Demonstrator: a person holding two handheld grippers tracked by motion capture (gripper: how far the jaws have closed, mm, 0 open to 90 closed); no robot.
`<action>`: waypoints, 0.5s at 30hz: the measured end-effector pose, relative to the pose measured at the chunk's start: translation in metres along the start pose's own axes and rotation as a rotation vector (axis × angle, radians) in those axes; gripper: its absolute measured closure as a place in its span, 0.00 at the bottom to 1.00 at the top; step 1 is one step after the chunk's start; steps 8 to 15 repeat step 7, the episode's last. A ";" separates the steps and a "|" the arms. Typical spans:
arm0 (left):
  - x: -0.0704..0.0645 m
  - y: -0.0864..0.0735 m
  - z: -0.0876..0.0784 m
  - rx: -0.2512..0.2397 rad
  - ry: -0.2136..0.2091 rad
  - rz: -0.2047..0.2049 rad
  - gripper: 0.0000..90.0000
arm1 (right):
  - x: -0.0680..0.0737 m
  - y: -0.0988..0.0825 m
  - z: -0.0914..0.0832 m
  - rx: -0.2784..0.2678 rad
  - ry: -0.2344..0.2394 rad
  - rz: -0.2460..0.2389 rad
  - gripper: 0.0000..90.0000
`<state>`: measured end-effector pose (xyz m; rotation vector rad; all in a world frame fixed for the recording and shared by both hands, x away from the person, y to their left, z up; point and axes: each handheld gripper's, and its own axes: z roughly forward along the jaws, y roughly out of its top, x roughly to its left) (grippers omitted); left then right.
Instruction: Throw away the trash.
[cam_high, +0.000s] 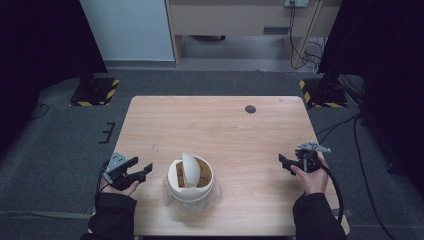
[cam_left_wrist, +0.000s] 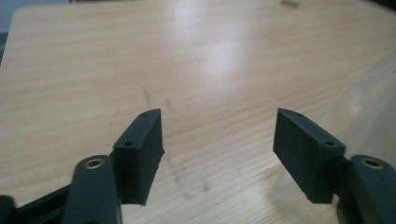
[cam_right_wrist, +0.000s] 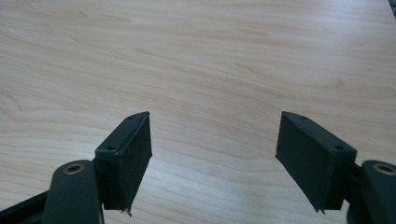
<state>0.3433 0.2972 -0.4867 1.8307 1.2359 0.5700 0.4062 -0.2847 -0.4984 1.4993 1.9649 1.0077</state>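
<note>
A white round tub (cam_high: 190, 181) with a brown inside stands near the table's front edge, its white lid tipped up inside it, with clear plastic film around its base. To its left my left gripper (cam_high: 141, 170) is open and empty, jaws pointing right toward the tub; the left gripper view (cam_left_wrist: 218, 149) has bare wood between the jaws. Far to the right my right gripper (cam_high: 284, 161) is held over the table's right side, pointing left. Its jaws stand wide open in the right gripper view (cam_right_wrist: 212, 154) with nothing between them.
The light wooden table (cam_high: 215, 125) has a dark round cable hole (cam_high: 250, 109) near its far edge. Grey carpet surrounds it, with black stands on yellow-striped bases at back left (cam_high: 95, 90) and back right (cam_high: 320, 92), and cables on the floor at right.
</note>
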 end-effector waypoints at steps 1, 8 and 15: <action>0.003 -0.002 0.003 0.025 0.009 0.003 0.31 | -0.002 -0.002 0.001 0.009 -0.007 0.002 0.29; 0.013 -0.011 0.013 0.106 0.041 0.033 0.24 | -0.008 -0.006 0.005 0.055 -0.011 -0.011 0.27; 0.013 -0.011 0.013 0.106 0.041 0.033 0.24 | -0.008 -0.006 0.005 0.055 -0.011 -0.011 0.27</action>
